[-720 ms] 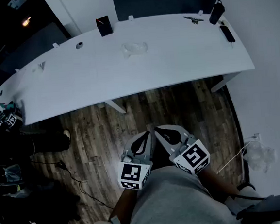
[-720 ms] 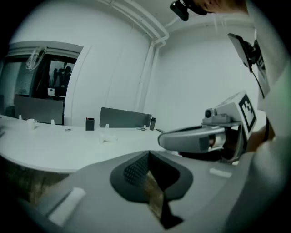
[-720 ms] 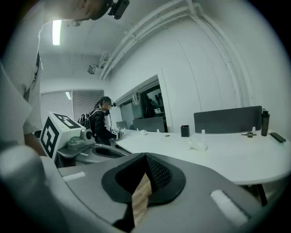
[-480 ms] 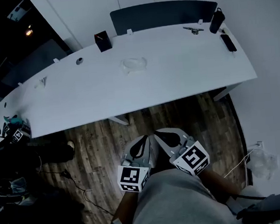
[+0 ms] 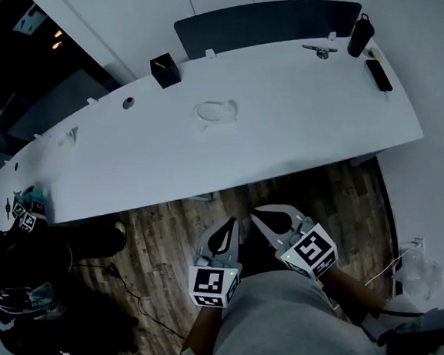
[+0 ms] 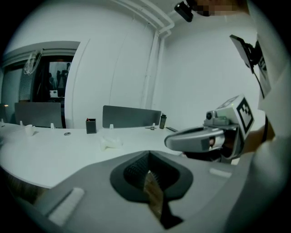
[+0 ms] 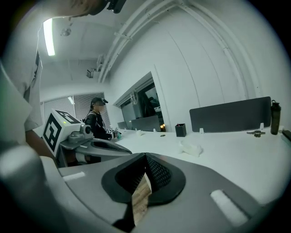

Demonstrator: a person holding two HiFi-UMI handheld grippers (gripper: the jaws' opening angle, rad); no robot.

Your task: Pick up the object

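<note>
The object, a small crumpled clear-white thing, lies on the long white curved table, near its middle. Both grippers hover over the wooden floor in front of the table's near edge, well short of the object. My left gripper is shut with nothing in it, and so is my right gripper. In the left gripper view the shut jaws point at the table, with the object far ahead. From the right gripper view the object is also distant.
On the table's far edge stand a black box, a dark bottle, a phone and a small metal tool. A grey divider panel lines the back. A person stands at the left end.
The table's near edge has come closer to the grippers. The two gripper tips, touching before, now stand slightly apart. Both stay shut.
</note>
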